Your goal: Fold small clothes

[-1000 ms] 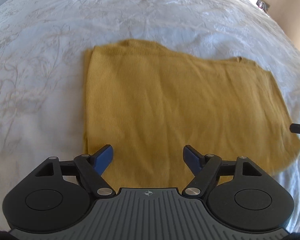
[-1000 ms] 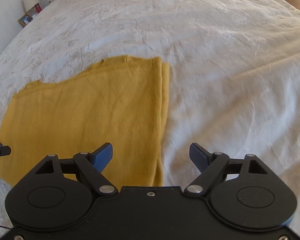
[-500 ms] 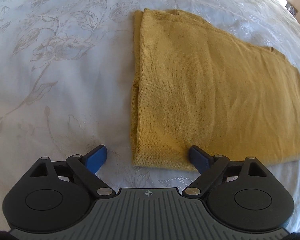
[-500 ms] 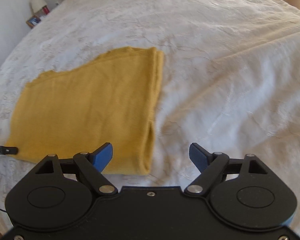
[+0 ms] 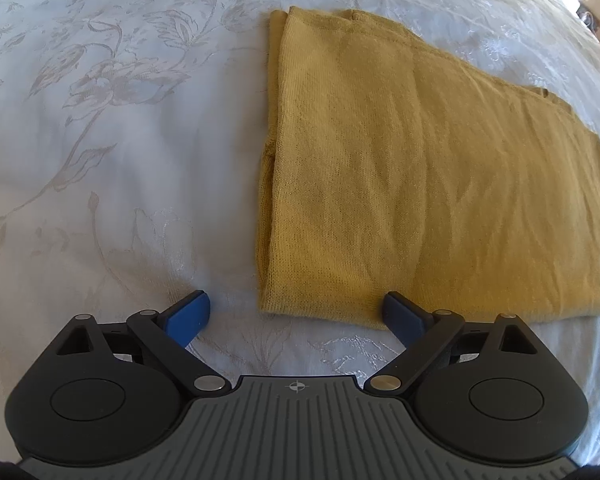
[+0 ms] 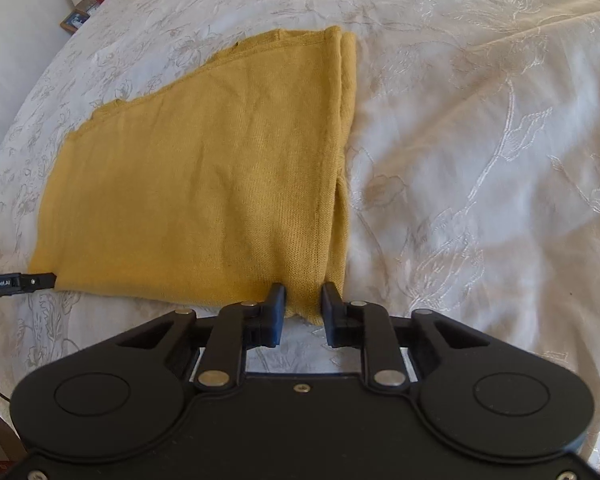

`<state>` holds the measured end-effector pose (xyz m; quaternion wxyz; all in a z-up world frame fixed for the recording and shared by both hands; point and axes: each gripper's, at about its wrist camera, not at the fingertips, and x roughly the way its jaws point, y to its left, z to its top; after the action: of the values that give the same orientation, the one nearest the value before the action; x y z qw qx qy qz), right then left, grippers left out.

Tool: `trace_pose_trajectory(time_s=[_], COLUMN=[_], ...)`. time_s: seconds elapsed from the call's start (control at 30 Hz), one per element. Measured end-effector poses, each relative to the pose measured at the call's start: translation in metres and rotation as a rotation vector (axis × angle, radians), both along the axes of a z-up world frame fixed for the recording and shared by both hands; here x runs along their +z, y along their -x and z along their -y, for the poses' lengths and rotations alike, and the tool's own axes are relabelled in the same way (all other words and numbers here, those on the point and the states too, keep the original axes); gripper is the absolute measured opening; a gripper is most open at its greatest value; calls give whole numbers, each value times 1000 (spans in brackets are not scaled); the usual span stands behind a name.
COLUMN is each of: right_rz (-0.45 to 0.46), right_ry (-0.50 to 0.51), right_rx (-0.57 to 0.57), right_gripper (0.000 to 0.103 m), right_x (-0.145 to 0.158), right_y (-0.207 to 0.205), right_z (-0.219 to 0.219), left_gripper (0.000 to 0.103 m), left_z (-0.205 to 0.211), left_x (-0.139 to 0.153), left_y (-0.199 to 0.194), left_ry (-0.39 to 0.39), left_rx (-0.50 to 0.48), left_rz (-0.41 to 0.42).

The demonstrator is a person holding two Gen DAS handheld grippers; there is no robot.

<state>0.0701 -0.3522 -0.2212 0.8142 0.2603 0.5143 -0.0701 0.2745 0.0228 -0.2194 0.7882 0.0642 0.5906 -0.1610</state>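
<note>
A mustard-yellow knit garment (image 5: 428,176) lies folded flat on the white bed; it also shows in the right wrist view (image 6: 204,184). My left gripper (image 5: 296,312) is open at the garment's near left corner, which lies between its blue fingertips (image 5: 190,312). My right gripper (image 6: 303,304) has its jaws nearly closed around the garment's near right corner, with cloth between them. The tip of the left gripper (image 6: 20,282) shows at the left edge of the right wrist view.
The white embroidered bedspread (image 5: 100,140) spreads all around the garment (image 6: 480,160). A bedside table with a lamp and a small picture frame (image 6: 76,20) stands at the far left beyond the bed.
The right gripper has closed from wide open onto the garment's near right corner. The left gripper has stayed open, edging slightly closer to the near left corner.
</note>
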Motion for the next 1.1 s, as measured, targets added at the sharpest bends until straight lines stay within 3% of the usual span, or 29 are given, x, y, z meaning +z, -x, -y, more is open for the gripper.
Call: trace_pose_trajectory(time_s=[0.03, 0.1, 0.23, 0.3, 0.53, 0.73, 0.9, 1.03, 1.1], right_rz=[21, 73, 93, 92, 62, -5, -20, 2, 14], right_ry=[4, -5, -12, -29, -57, -73, 43, 101, 110], right_rx=[-11, -21, -6, 4, 49, 93, 207, 216, 210], right_gripper=[53, 80, 81, 89, 91, 99, 103, 103, 103], right_x=[5, 13, 16, 12, -6, -26, -31, -32, -33], right_y=[1, 3, -2, -6, -22, -29, -32, -24, -22], right_z=[3, 10, 21, 25, 26, 21, -1, -10, -10], left_gripper=[94, 94, 94, 94, 94, 94, 94, 97, 103], left_z=[1, 3, 17, 29, 73, 105, 119, 124, 125], left_x=[3, 12, 32, 38, 43, 34, 10, -9, -13], left_y=[2, 8, 21, 22, 14, 11, 18, 30, 33], left_ry=[7, 25, 52, 76, 135, 112, 38, -7, -9], left_rx=[5, 5, -26, -33, -37, -84, -140, -177, -194], left_rz=[-2, 7, 51, 58, 62, 56, 1, -17, -7])
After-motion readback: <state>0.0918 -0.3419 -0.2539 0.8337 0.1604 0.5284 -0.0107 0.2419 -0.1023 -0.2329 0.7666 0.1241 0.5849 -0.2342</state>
